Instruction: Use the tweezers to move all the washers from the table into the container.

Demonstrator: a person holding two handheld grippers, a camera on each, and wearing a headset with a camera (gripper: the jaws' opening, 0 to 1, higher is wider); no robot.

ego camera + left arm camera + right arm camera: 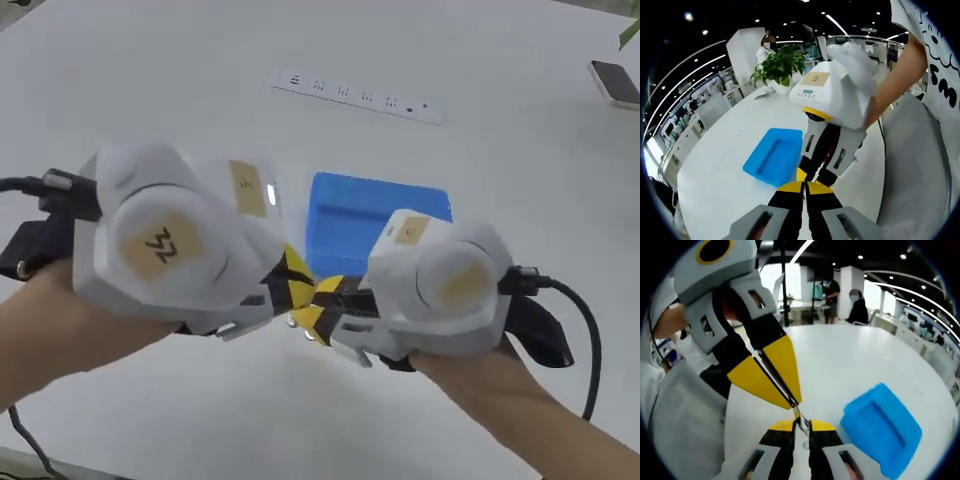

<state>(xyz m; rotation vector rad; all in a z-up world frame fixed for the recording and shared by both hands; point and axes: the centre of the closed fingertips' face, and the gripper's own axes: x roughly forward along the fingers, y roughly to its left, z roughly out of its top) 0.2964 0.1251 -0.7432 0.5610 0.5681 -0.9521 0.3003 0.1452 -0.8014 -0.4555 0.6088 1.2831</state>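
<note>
My two grippers meet tip to tip just above the white table (180, 120). In the right gripper view, the left gripper (771, 374) reaches in from the upper left, its yellow jaws shut on thin metal tweezers (782, 385). The tweezers' point runs down between the yellow tips of my right gripper (802, 426), which look closed on it. In the left gripper view, my left gripper (805, 188) is shut, facing the right gripper (816, 172). The blue container (375, 215) lies just behind the tips. Small shiny bits (300, 322) glint under the tips; I cannot tell if they are washers.
A white power strip (355, 97) lies at the back of the table. A phone (615, 82) rests at the far right edge. Hands hold both grippers from the near side. Potted plants (780, 67) and people stand far off.
</note>
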